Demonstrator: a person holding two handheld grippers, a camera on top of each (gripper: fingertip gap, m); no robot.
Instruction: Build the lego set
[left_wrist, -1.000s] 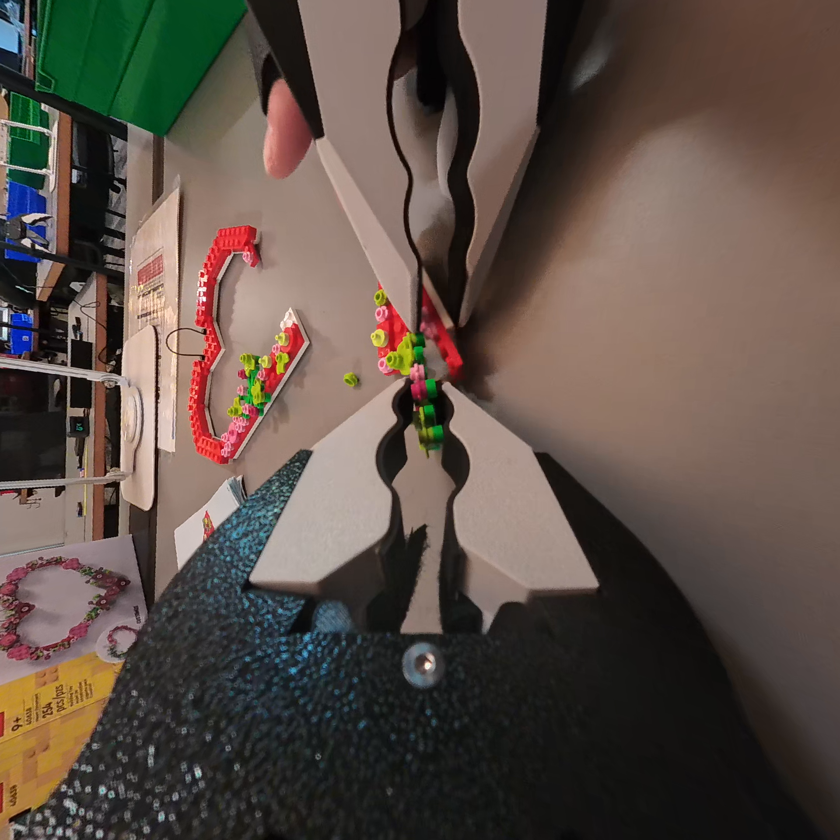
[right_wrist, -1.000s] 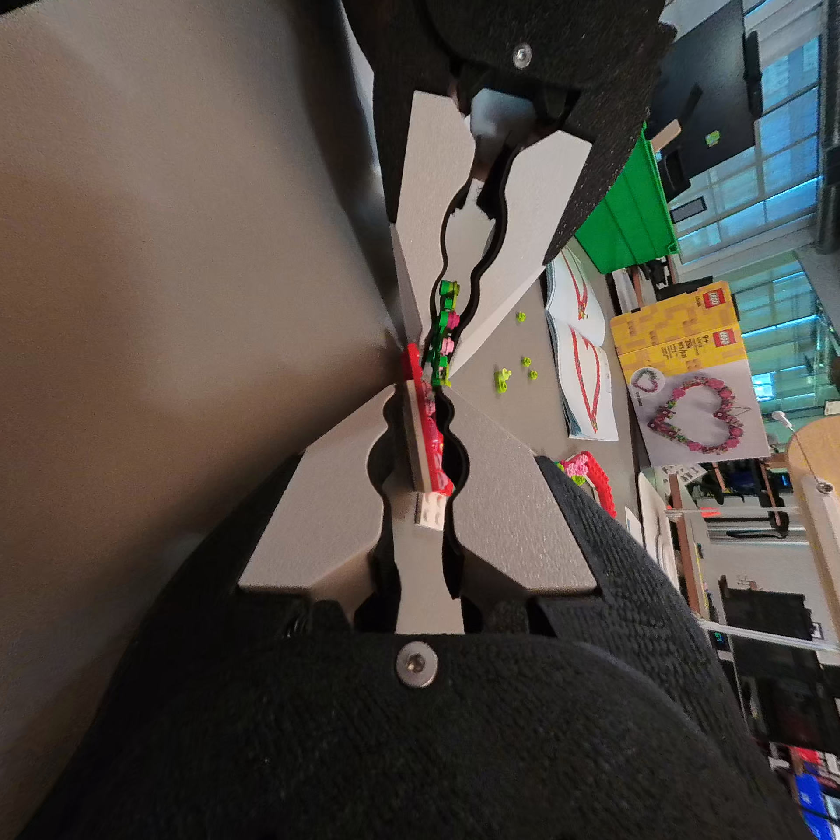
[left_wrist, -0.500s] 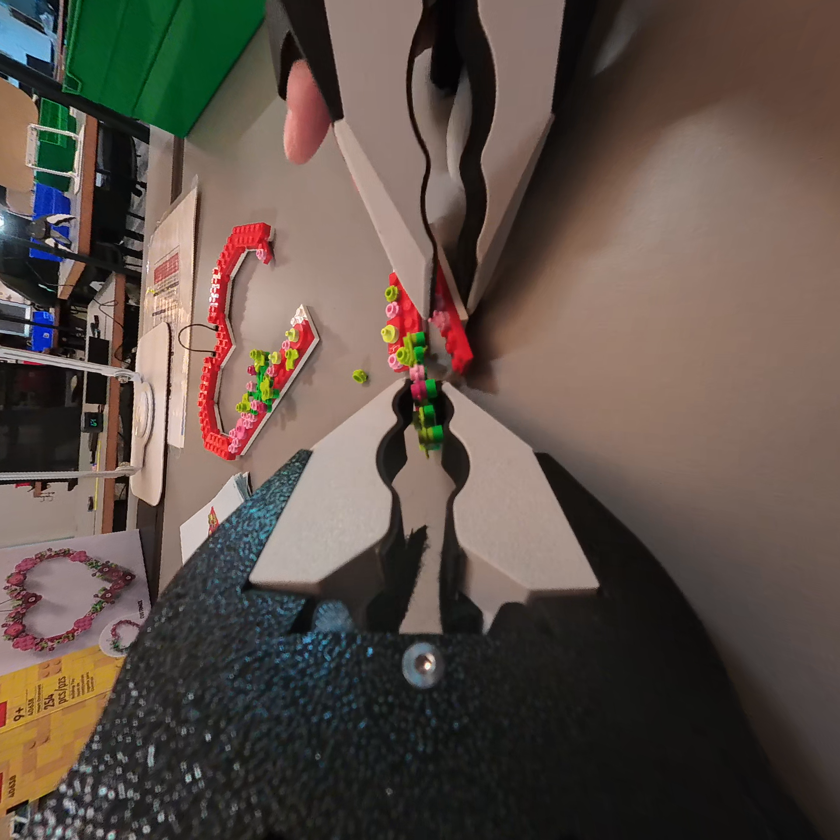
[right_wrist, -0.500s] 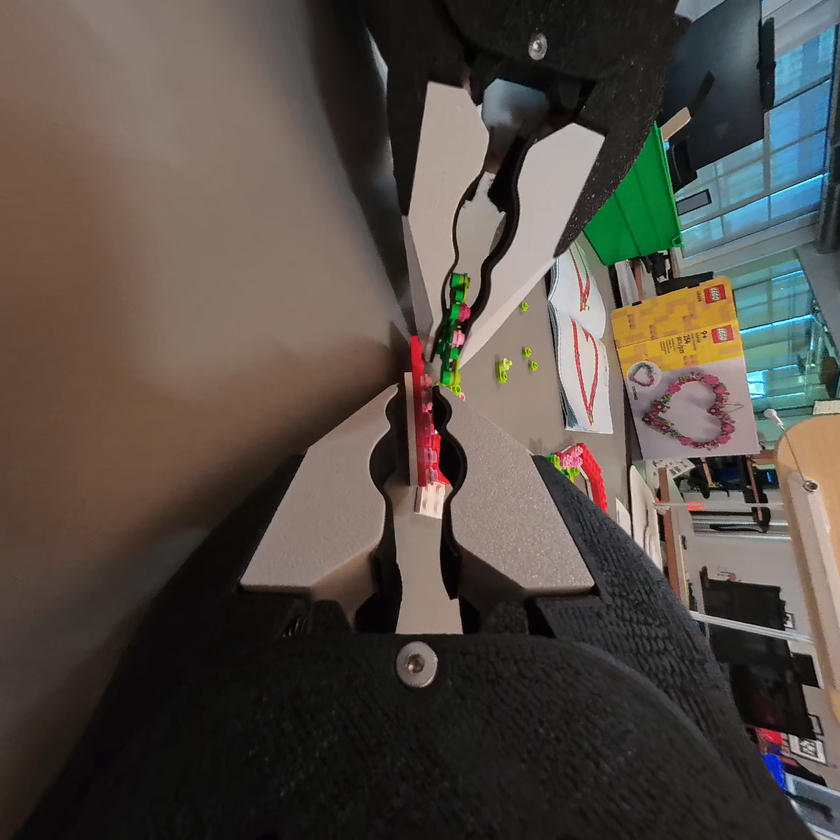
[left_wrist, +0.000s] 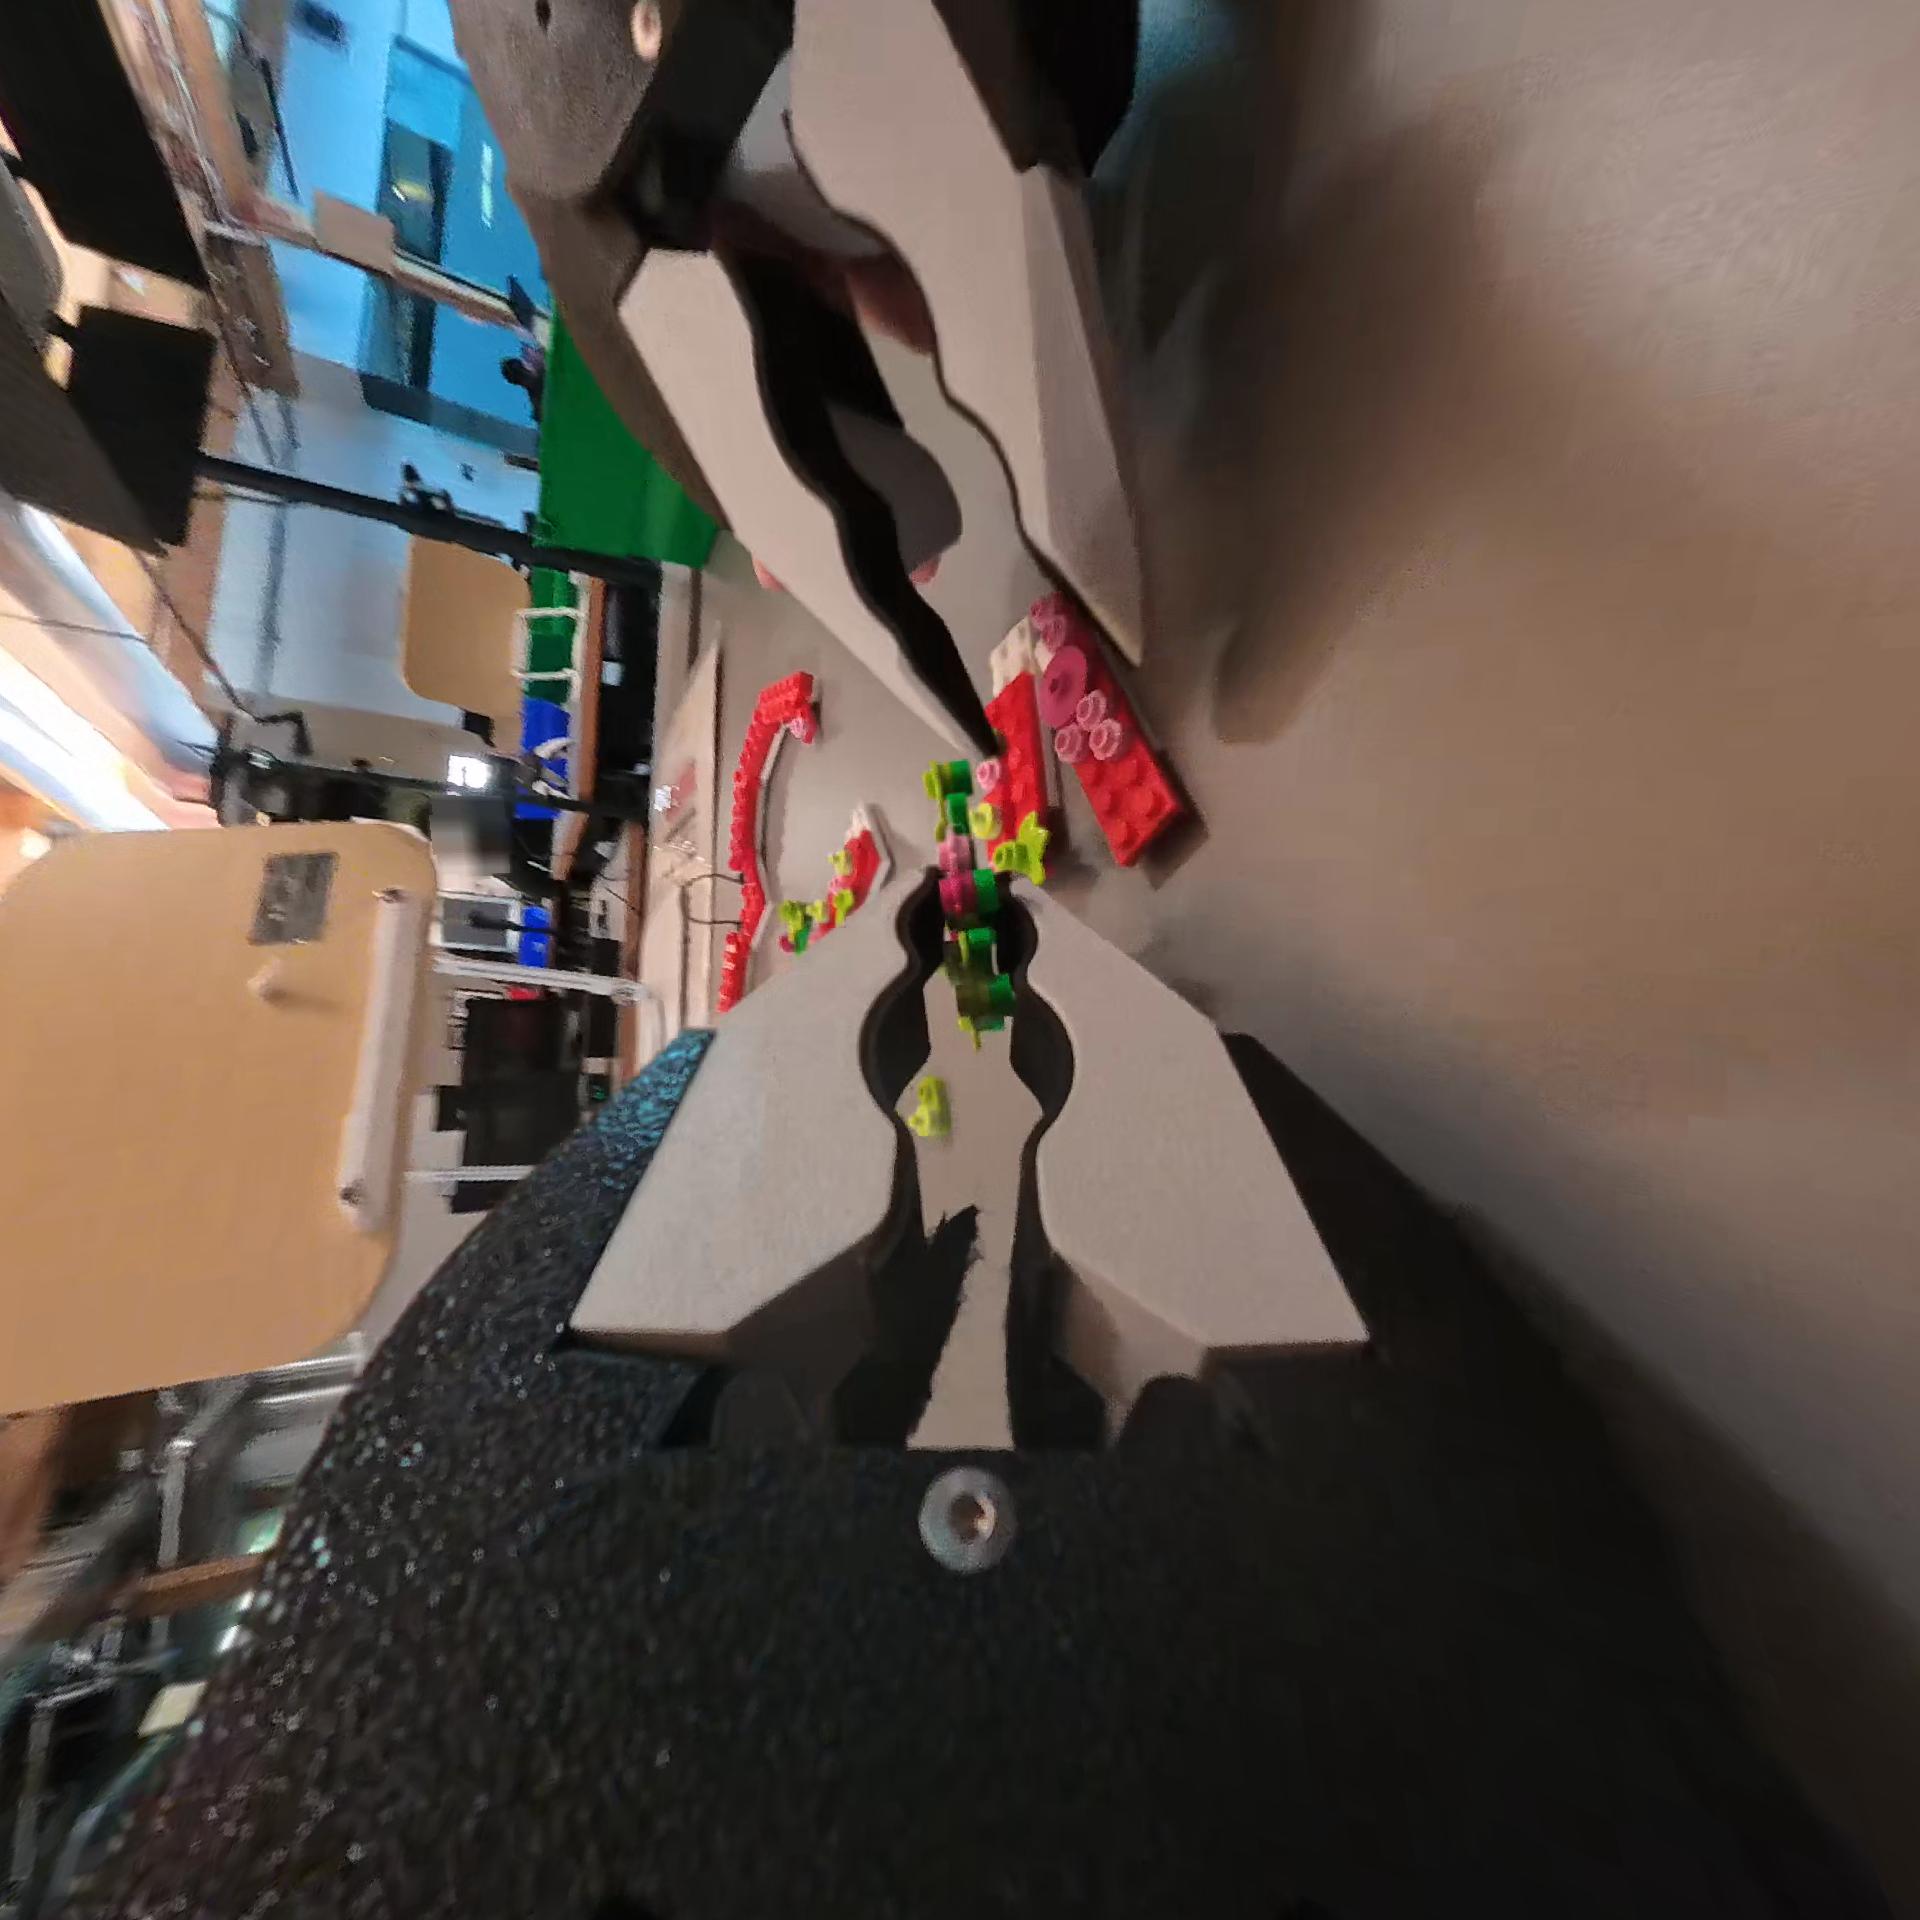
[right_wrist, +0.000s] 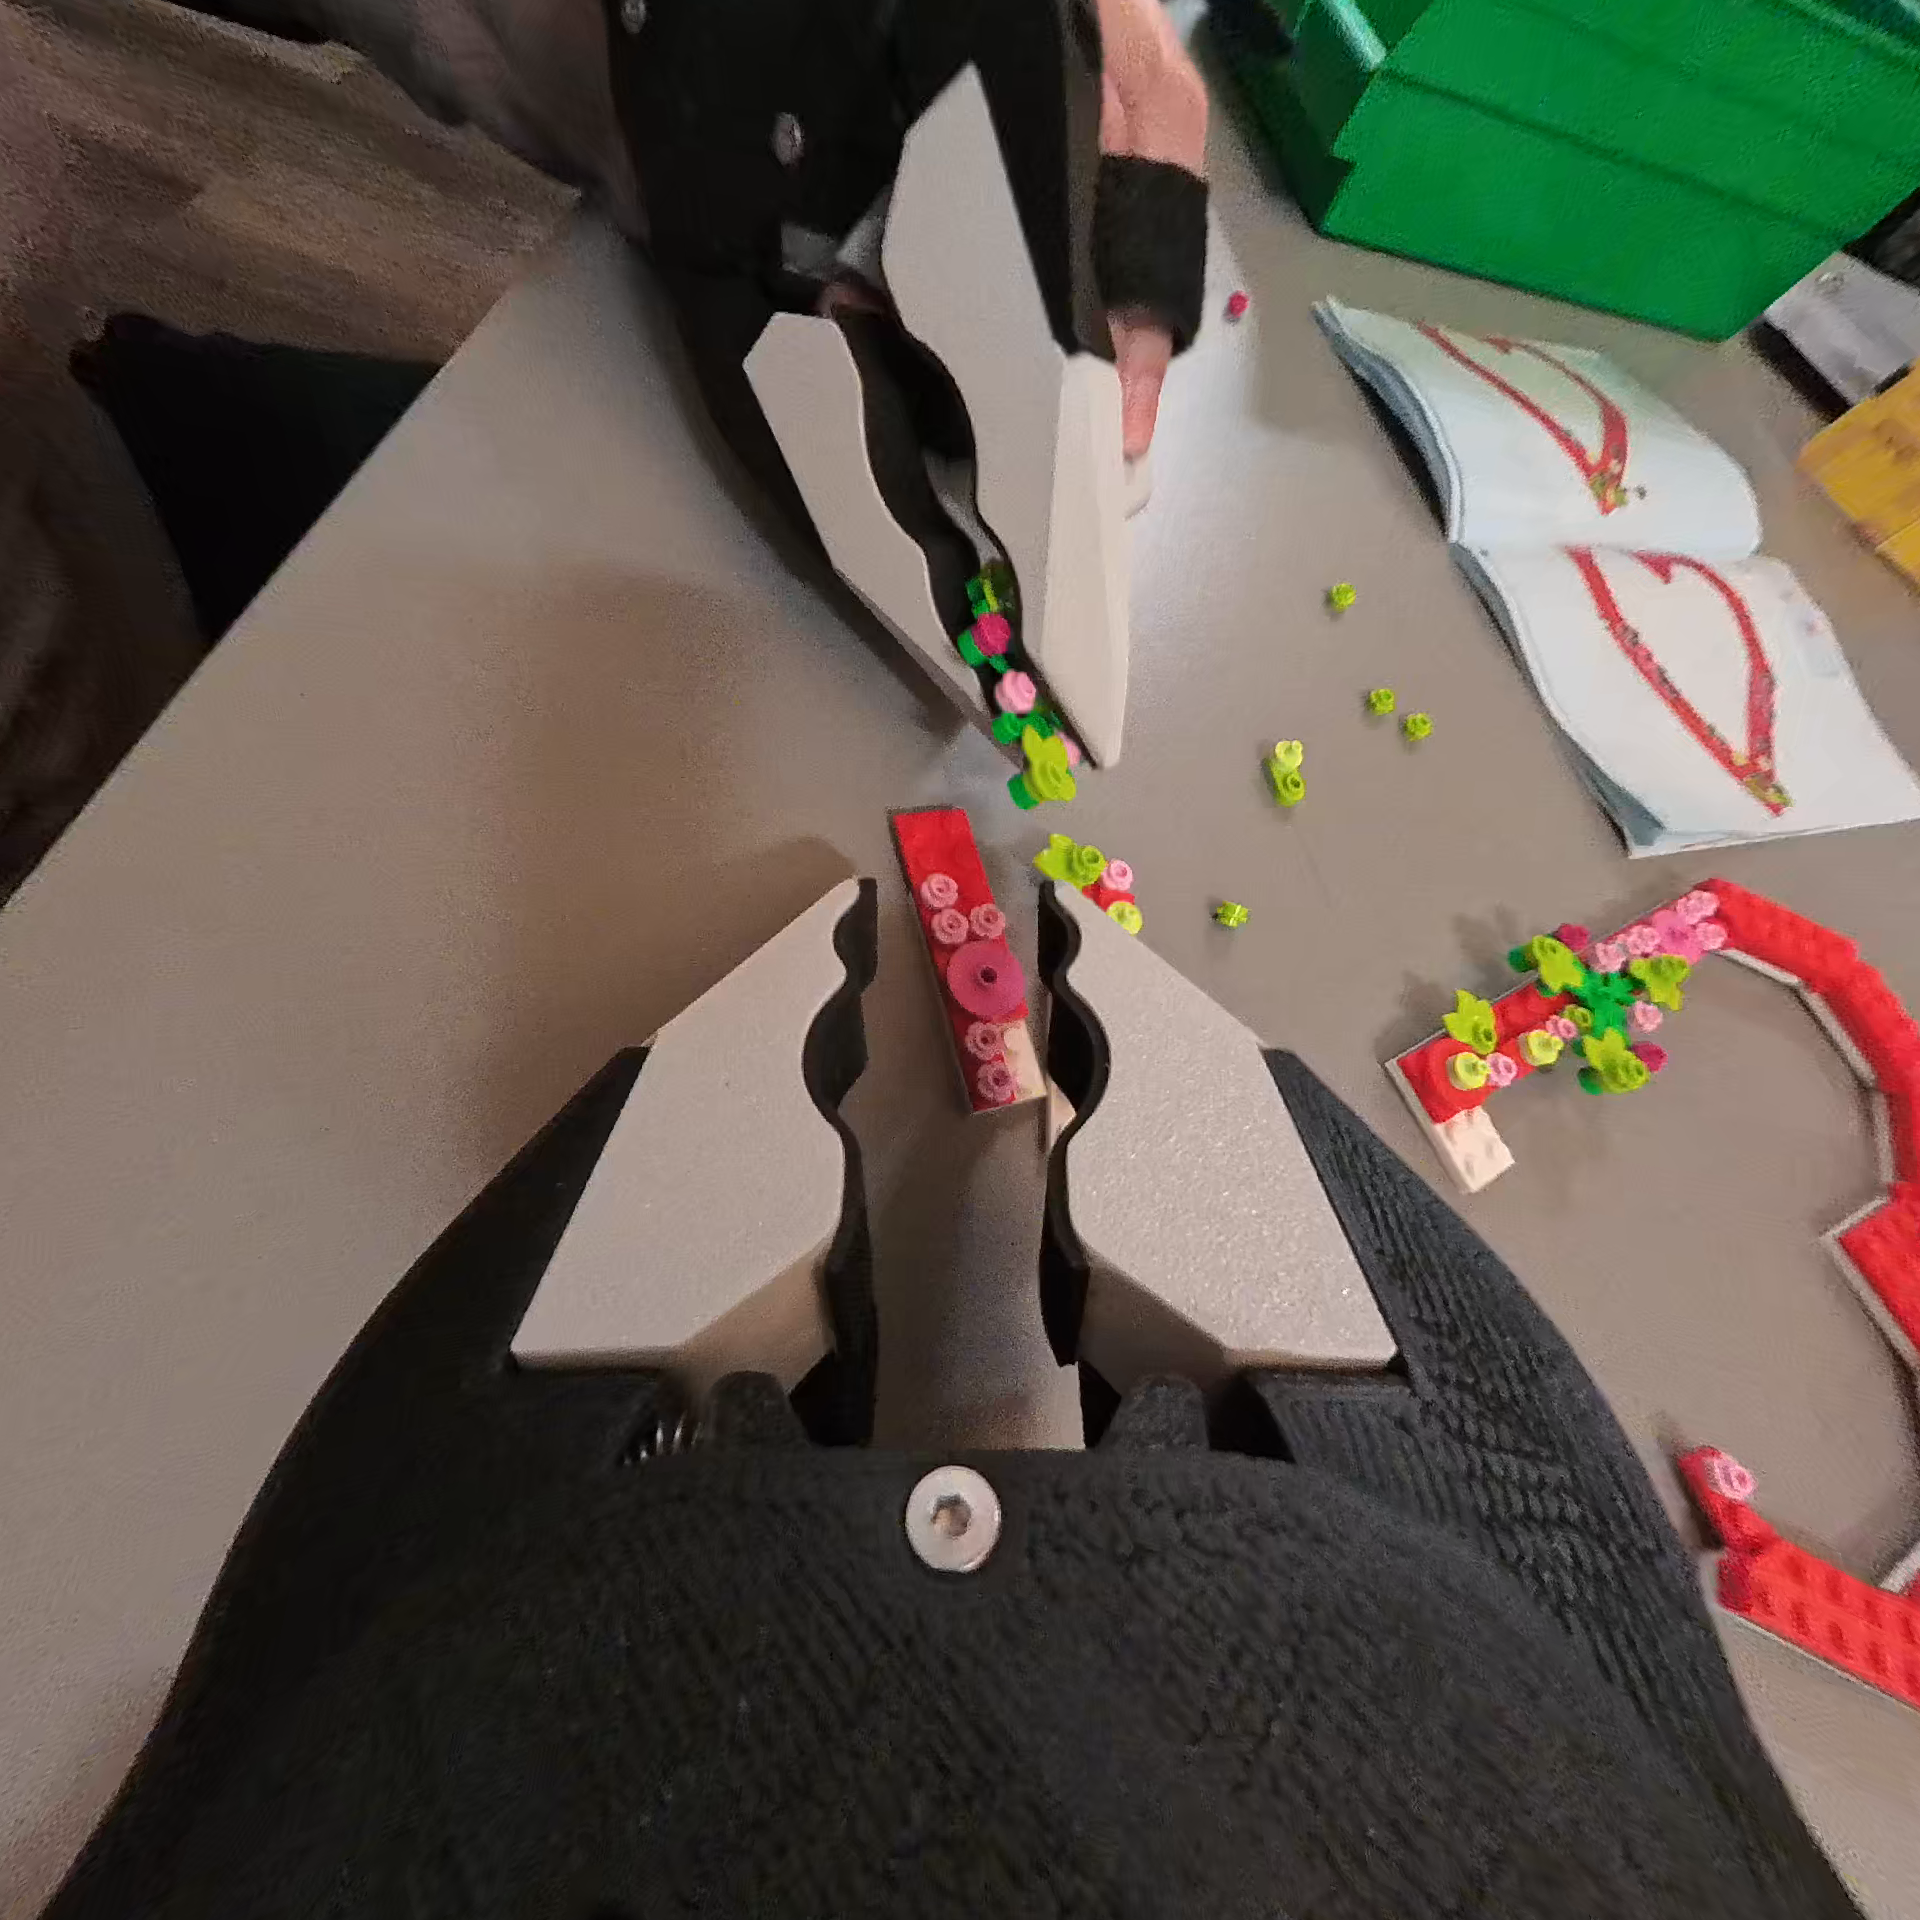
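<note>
Two grippers meet over your grey table (right_wrist: 520, 727): your left gripper (right_wrist: 1049, 748) pinches a green-and-pink flower strip (right_wrist: 1013, 686), while your right gripper (right_wrist: 956, 899) stands spread with nothing held, straddling the red plate with pink flowers (right_wrist: 966, 966) lying flat.

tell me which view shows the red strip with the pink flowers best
The right wrist view: the red strip lies flat on the table, seen from above between the open fingers of the right gripper, untouched. The left wrist view shows the strip blurred, partly behind that gripper.
</note>
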